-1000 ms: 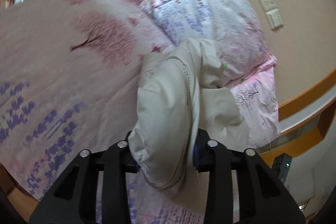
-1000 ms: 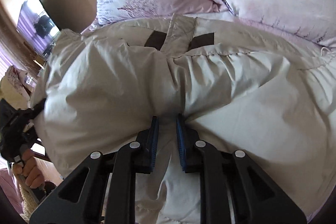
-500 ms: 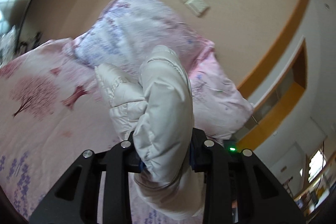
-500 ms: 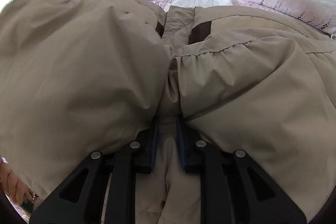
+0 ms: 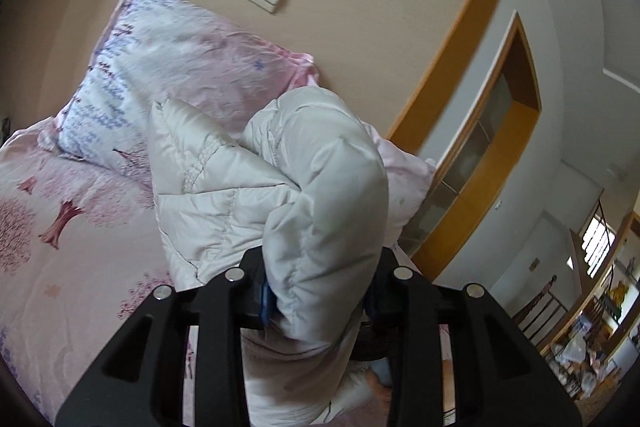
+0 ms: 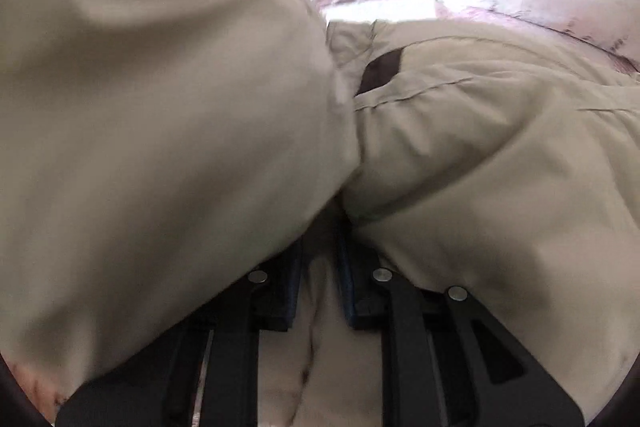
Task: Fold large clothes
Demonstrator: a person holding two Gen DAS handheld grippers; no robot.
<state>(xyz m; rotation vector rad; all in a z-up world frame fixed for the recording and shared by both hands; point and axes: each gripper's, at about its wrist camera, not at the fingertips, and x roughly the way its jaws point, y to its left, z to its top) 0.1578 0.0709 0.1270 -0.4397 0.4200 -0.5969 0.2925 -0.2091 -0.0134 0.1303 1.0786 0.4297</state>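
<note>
Left gripper jaws clamped on a puffy fold of the beige padded jacket, lifted above the bed in front of the pillow. The jaws have just been opening slightly. Right gripper jaws narrow — pinching the jacket's middle fabric on the bed.

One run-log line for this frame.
left gripper: shut on jacket, lifted | right gripper: shut on jacket | bed below
</note>
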